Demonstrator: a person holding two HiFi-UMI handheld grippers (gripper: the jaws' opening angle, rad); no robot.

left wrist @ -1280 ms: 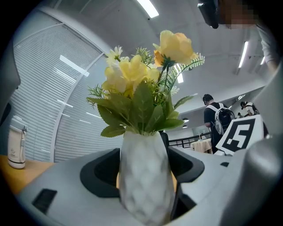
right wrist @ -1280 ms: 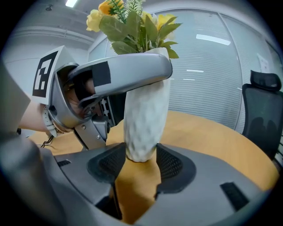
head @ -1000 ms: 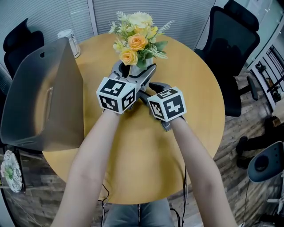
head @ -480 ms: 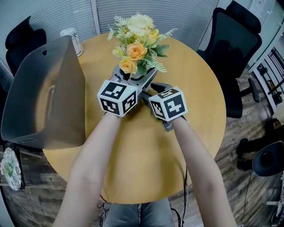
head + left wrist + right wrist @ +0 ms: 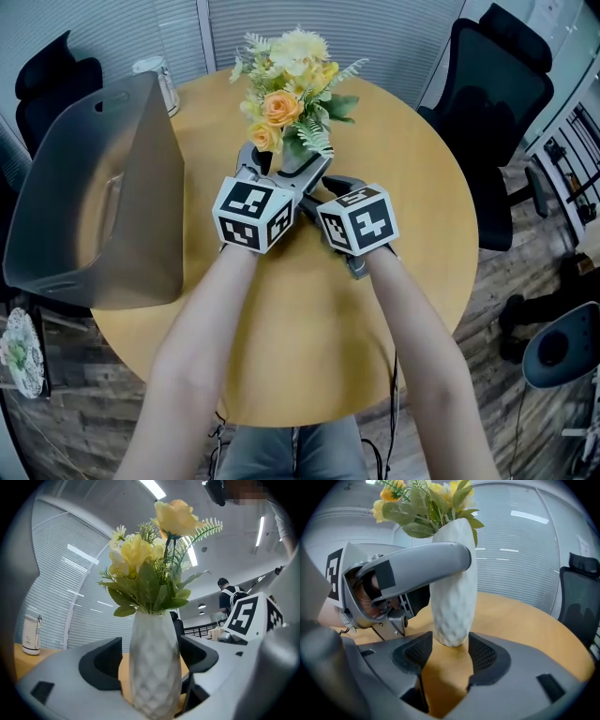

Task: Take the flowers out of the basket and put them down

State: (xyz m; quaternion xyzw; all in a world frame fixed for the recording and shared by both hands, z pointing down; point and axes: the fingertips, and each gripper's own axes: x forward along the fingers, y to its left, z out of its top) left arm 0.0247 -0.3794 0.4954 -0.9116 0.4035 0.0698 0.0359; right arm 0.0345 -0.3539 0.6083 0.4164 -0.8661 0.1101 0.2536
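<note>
Danger: the vase of flowers [image 5: 298,161] at twelve o'clock stands between your left claw [image 5: 151,663] and right claw [image 5: 446,654], both just opened apart; a retreating pad may tip it.

We record the vase [image 5: 154,667] as white and matt, with a dimpled surface that looks like ceramic. The flowers [image 5: 281,108] have dull, cloth-like petals and leaves. The table [image 5: 309,356] has a smooth wood-look top with a satin sheen. The basket [image 5: 150,216] we list as smooth grey plastic, faintly translucent.
</note>
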